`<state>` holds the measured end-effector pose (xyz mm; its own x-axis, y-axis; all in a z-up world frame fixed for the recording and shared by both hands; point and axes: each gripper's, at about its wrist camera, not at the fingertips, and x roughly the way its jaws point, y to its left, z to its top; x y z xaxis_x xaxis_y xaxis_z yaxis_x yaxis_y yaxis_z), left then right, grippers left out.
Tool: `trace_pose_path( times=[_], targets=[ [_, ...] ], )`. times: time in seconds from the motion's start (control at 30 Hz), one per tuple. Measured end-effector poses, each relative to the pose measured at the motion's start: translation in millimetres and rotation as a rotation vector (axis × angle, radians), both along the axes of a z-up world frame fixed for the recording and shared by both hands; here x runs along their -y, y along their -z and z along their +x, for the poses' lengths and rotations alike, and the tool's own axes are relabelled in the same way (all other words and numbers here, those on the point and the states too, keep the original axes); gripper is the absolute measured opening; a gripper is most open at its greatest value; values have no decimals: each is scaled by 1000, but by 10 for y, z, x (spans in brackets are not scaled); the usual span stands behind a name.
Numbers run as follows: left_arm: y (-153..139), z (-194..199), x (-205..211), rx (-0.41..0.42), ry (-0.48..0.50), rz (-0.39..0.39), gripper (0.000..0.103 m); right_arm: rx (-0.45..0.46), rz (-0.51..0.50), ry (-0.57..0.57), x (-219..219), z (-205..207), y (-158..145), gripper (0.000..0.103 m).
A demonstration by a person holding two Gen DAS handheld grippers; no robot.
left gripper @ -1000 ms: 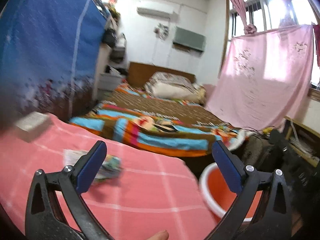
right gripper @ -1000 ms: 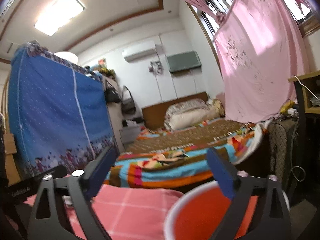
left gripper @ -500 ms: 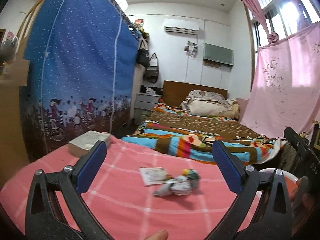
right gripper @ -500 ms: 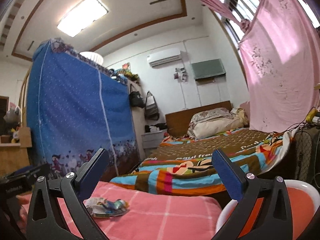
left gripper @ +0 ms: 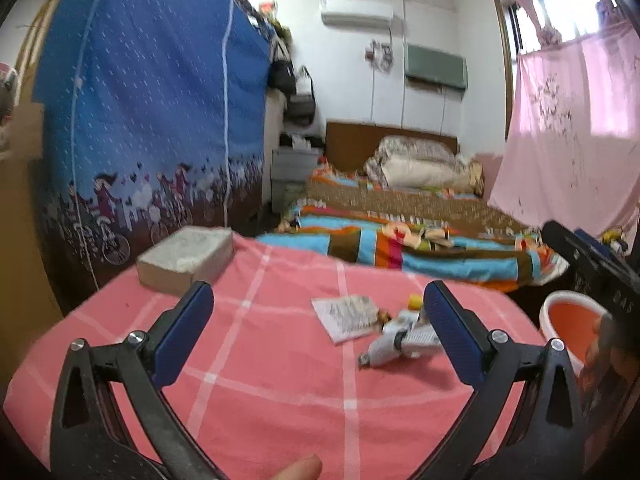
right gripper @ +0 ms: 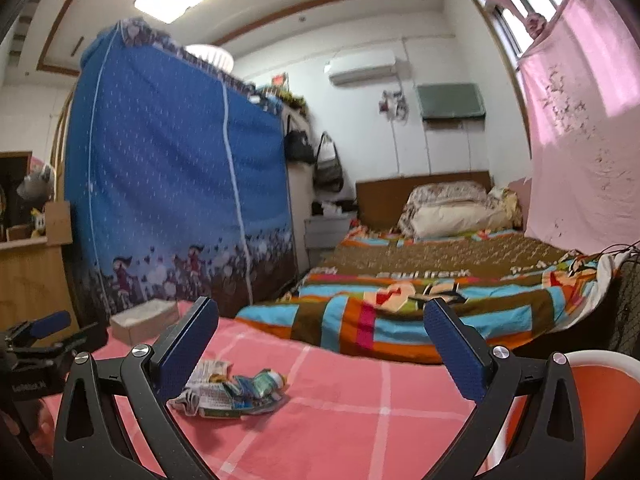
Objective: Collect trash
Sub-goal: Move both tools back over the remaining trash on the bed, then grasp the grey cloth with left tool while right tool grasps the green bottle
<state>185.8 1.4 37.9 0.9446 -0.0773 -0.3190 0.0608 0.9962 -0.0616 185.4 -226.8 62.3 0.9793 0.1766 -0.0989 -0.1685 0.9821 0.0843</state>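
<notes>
Pink tablecloth (left gripper: 280,380): both grippers' jaws wide, above wrappers (right gripper: 236,392).

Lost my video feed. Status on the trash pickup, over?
Left tool open, empty. Right tool open, empty. Crumpled wrappers and paper slip lie on pink cloth; orange bin beside it. Nothing blocking.

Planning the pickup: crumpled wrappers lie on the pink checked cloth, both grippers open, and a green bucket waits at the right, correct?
The bucket is orange with a white rim, as the left wrist view shows. The crumpled wrappers do lie on the pink checked cloth, and the left gripper and right gripper are open.
</notes>
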Motion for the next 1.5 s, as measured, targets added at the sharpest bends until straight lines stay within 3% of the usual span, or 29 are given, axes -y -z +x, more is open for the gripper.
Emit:
trace_pose_path(
  times=[0.1, 0.2, 0.37, 0.57, 0.67, 0.77, 1.03, 1.37, 1.5],
  targets=[
    [109, 163, 4, -108, 34, -16, 103, -66, 2, -28, -47, 148, 44, 103],
    [177, 298, 18, -193, 86, -46, 100, -145, 14, -70, -81, 323, 101, 90],
    [292, 454, 110, -306, 178, -95, 86, -276, -22, -103, -200, 574, 245, 69],
    [390, 615, 182, -413, 237, -164, 66, -347, -30, -148, -249, 661, 307, 57],
    [413, 650, 209, -436, 267, -193, 49, -397, -35, -187, -300, 747, 357, 55],
    [421, 649, 220, -450, 286, -191, 44, -448, -38, -224, -366, 836, 416, 54],
    [415, 591, 219, -466, 297, -185, 37, -557, -53, -272, -468, 951, 542, 49],
    [406, 515, 111, -441, 281, -242, 32, -616, -61, -331, -558, 935, 630, 17],
    [363, 420, -1, -387, 239, -278, 32, -616, -76, -336, -594, 892, 642, 12]
  ],
)
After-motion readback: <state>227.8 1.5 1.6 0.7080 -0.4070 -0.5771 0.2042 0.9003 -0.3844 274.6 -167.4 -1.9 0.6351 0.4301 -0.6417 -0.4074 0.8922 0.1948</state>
